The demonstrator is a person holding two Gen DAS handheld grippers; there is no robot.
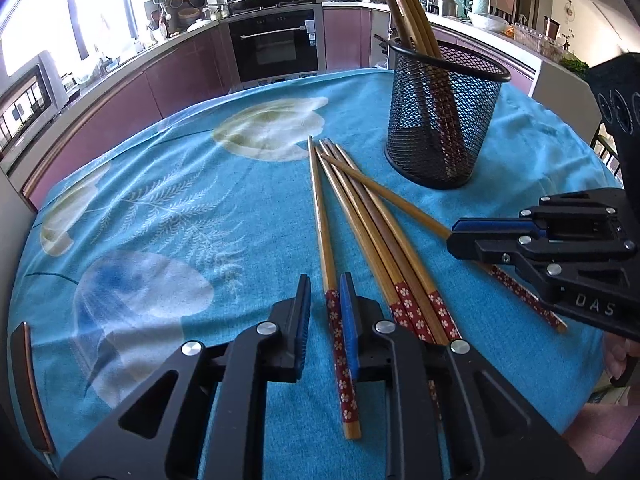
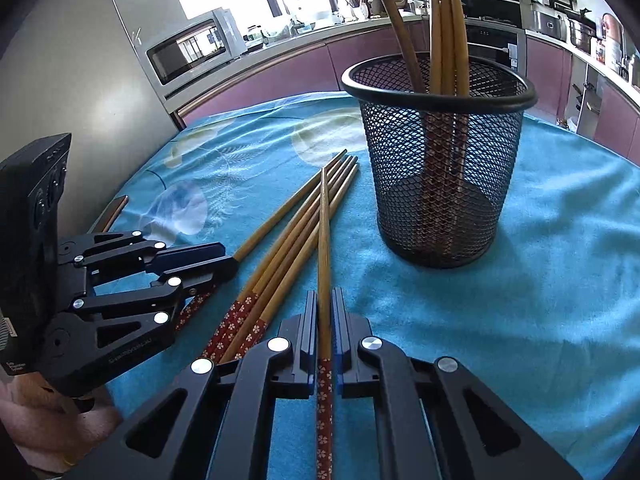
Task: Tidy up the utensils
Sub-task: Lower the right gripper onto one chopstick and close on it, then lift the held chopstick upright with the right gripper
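Blue tablecloth (image 1: 200, 220): right gripper (image 2: 325, 295) pinches a chopstick (image 2: 323, 232) (left gripper (image 1: 325, 285) spread around another chopstick (image 1: 319, 216)).

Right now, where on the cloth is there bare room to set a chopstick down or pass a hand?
Bare blue tablecloth lies left of the loose chopsticks, out to the table edge, and right of the mesh holder. It is crowded between the holder and both grippers, where the chopsticks fan out.
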